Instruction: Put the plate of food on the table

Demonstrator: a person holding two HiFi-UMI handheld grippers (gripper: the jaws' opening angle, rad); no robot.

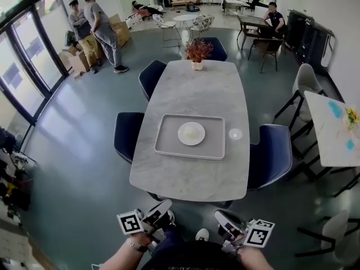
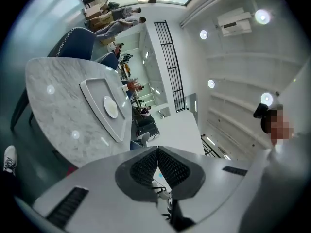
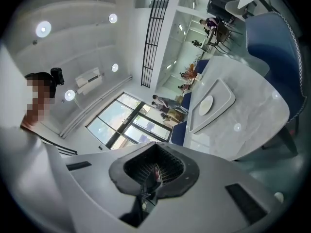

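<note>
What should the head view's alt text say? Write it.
A white plate sits on a tray on a grey marble table ringed by blue chairs. At the bottom edge, a person holds the left gripper and right gripper, both short of the table.

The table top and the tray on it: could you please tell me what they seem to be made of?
Table top: looks like polished marble or a marble-look slab, pale grey with fine veins and a glossy sheen.
Tray: pale grey and matte, with a raised rim. It could be plastic or coated metal; the look leaves that open.
</note>
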